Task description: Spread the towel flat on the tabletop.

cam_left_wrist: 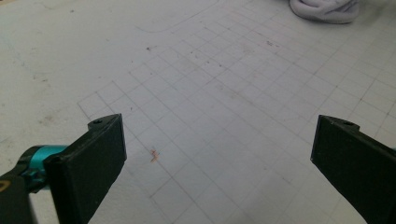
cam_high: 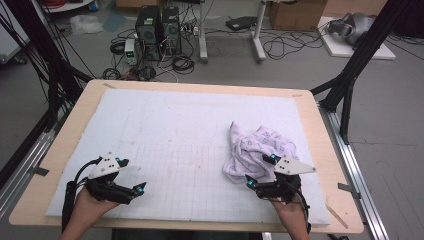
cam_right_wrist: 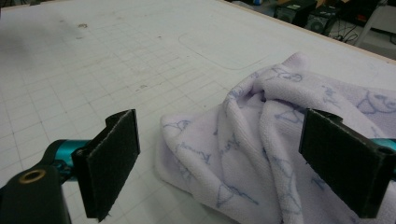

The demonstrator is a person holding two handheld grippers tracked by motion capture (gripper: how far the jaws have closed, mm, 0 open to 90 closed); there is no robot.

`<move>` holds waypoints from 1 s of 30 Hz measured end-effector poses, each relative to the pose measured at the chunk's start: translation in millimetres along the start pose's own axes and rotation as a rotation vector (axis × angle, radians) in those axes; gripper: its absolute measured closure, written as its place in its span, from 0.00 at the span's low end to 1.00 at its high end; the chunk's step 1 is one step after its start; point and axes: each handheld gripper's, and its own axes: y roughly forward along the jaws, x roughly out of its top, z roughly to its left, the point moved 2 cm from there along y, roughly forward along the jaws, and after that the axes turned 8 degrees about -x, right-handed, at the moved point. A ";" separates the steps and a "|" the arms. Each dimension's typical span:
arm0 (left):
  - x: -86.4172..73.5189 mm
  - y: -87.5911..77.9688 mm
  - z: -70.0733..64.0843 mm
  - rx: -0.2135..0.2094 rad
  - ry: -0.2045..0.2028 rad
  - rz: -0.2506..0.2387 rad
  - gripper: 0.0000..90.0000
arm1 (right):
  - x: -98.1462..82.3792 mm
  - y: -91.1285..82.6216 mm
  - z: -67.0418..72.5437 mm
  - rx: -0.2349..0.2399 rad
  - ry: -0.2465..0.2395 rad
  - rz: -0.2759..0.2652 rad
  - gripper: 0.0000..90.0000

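High view: the towel (cam_high: pixel 260 150) lies crumpled in a heap on the white mat (cam_high: pixel 165 125), and it serves as the landmark for the rest. It is pale lilac with a faint blue print, bunched into folds with one corner sticking up at its far side, so no edge lies flat and ready to take. The right gripper (cam_high: pixel 261 172) sits just at the near edge of the towel, its jaws spread wide and pointed into the cloth; in the right gripper view the folds (cam_right_wrist: pixel 261 154) lie between the two black pads with neither pad pressing on them, which reads as lining up for a pinch, not a grip. That low, near approach probably suits catching a fold at the heap's rim instead of its thick middle. The left gripper (cam_high: pixel 135 175) rests well to the left of the towel, over the bare grid of the mat, jaws likewise spread with nothing between them; in the left gripper view the towel (cam_left_wrist: pixel 327 9) sits far off at the top. It seems parked there to wait its turn. Beyond the towel the wooden table (cam_high: pixel 320 150) edge frames the mat.
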 end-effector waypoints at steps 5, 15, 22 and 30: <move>-0.5 0.3 1.1 0.002 -0.007 -0.001 0.04 | -0.5 0.1 -1.6 0.002 0.006 0.005 0.13; -1.1 -3.3 1.8 0.010 -0.013 -0.010 0.04 | -0.2 -4.5 -3.9 -0.015 0.008 -0.006 0.13; -2.8 -5.0 5.0 0.018 -0.021 -0.012 0.04 | -0.5 -11.0 -9.0 -0.032 0.025 -0.019 0.13; -3.4 -7.1 9.1 0.032 -0.029 -0.015 0.04 | 8.3 -17.4 -21.2 -0.040 0.041 -0.016 0.13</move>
